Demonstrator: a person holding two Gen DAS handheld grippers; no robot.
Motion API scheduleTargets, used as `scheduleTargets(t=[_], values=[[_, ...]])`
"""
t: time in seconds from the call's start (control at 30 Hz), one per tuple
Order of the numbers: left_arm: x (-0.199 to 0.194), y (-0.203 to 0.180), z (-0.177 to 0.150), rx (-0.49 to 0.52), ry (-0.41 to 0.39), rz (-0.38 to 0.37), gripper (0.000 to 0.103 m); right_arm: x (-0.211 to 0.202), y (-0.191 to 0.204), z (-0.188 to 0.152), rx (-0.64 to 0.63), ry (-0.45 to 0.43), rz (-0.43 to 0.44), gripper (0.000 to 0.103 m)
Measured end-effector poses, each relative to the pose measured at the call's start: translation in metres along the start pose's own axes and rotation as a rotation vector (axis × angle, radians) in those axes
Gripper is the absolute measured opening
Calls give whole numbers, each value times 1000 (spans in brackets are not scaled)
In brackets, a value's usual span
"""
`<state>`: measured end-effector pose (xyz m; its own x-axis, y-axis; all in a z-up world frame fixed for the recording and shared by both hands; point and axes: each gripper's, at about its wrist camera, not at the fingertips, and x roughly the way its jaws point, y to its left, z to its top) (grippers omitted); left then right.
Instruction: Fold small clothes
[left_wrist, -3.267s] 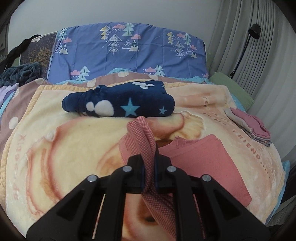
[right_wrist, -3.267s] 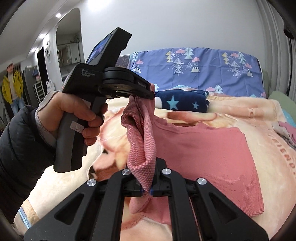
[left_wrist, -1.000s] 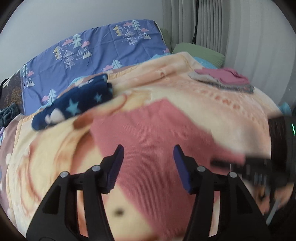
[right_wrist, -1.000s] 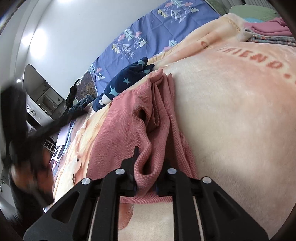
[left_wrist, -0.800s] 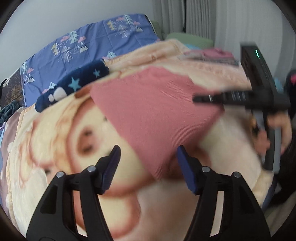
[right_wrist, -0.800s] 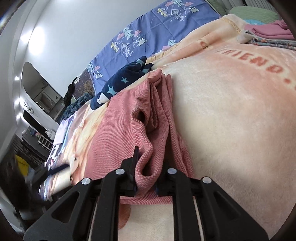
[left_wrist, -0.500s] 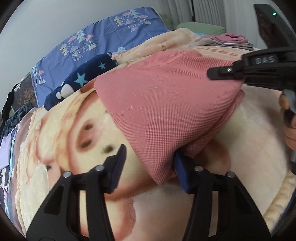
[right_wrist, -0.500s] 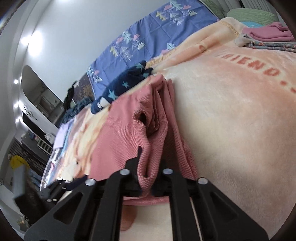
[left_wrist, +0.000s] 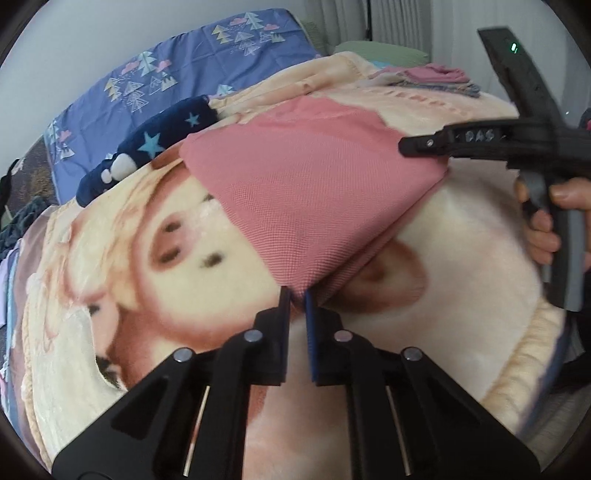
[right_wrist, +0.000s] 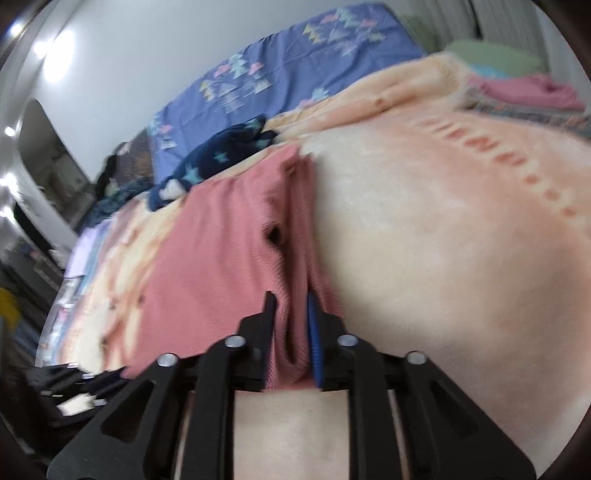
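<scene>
two grippers work the pink garment (left_wrist: 314, 192) on the bed blanket (left_wrist: 461, 258): left gripper (left_wrist: 297, 295) clenched on its near corner, right gripper (right_wrist: 291, 317) letting go with folds between the jaws, so pull gently to avoid rumpling.

Pink garment (left_wrist: 314, 192) lies on cartoon blanket (left_wrist: 147, 295).

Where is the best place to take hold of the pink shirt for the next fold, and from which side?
Probably the pink shirt at its near corner, from the bed's near edge: the layers meet there in a thin point.
</scene>
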<state>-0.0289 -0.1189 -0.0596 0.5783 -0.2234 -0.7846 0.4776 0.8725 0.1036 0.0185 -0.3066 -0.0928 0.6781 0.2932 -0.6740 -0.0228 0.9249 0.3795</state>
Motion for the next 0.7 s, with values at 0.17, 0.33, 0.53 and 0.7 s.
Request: scheduleTargets(t=[0.17,0.33,0.53,0.7], values=[[-18,13,22,-46,-96,-5,5,-20,11,2,-90,-102,-82,31],[35,9,26,-70,12,-64,5,-12,36,-3,-221,-83,-3,15],[49,-1,11,-31,32,-37,5,26,10,-7,-144,66,-97,3],[47,1,9,-39,34,-45,6,27,13,-6,-170,57,-117,3]])
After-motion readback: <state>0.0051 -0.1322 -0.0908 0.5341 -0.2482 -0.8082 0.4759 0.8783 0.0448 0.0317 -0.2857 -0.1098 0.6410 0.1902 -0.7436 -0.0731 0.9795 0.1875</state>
